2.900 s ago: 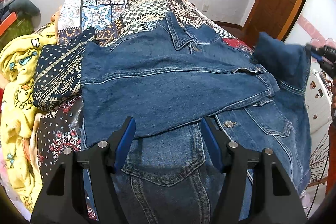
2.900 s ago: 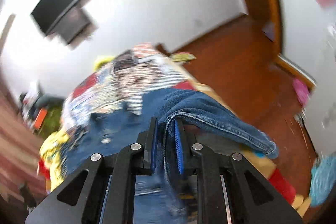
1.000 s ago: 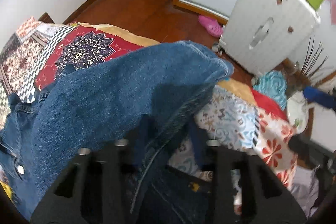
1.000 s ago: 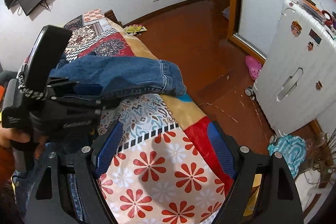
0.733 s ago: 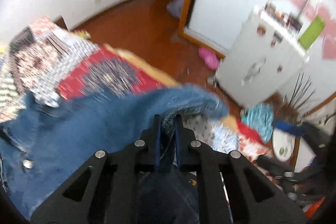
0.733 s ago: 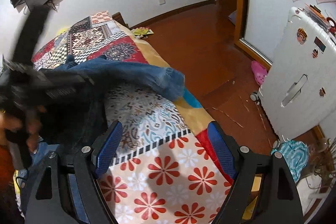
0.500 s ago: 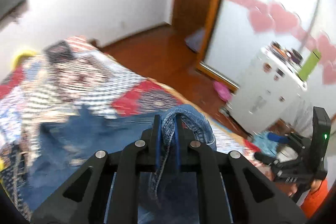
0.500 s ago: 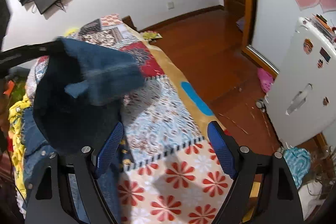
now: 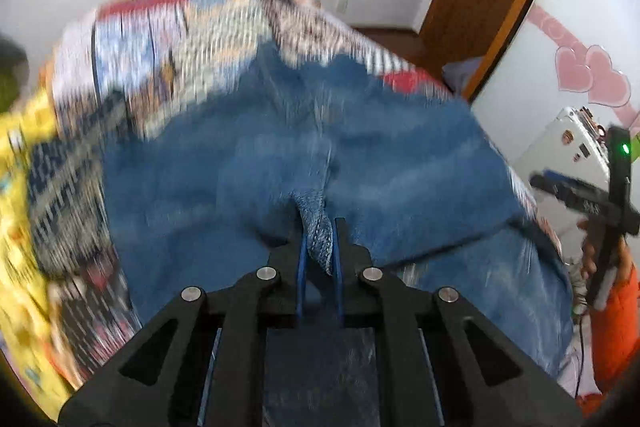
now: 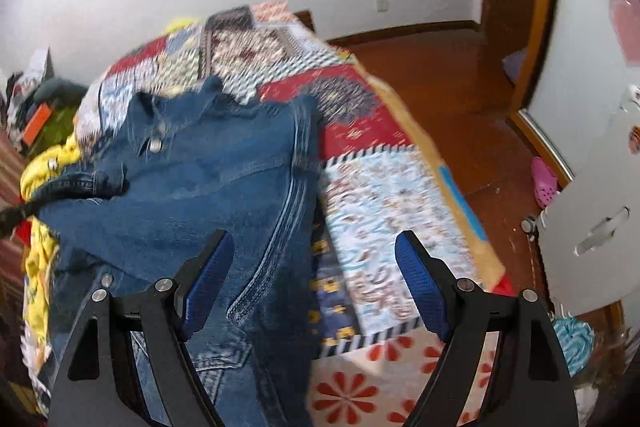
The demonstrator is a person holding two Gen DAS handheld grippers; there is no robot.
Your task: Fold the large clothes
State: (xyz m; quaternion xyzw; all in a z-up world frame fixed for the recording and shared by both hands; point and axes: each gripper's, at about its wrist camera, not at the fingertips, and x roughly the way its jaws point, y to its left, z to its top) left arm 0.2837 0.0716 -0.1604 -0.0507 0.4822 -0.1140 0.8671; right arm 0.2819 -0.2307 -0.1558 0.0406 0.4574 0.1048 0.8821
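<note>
A blue denim jacket [image 9: 400,163] lies spread on a patchwork bedspread [image 9: 168,39]. In the left wrist view my left gripper [image 9: 319,243] is shut on a sleeve cuff [image 9: 318,223] of the jacket, held over the jacket's middle; the picture is blurred by motion. The right wrist view shows the jacket [image 10: 192,179] with its collar toward the far end of the bed and a sleeve folded across it. My right gripper [image 10: 312,255] hangs open above the jacket's right edge and the bedspread [image 10: 384,195], nothing between its fingers. It also shows in the left wrist view as a black gripper [image 9: 576,195].
Yellow printed cloth [image 10: 36,171] lies heaped at the bed's left side. A white suitcase [image 10: 600,227] stands on the wooden floor [image 10: 460,75] right of the bed, with a pink shoe [image 10: 543,183] and a turquoise cloth [image 10: 572,343] nearby. A person's hand [image 9: 592,259] holds the right gripper.
My left gripper closed on the sleeve cuff at the bed's right edge and swept it left across the jacket. The right gripper stayed open and drifted a little toward the jacket.
</note>
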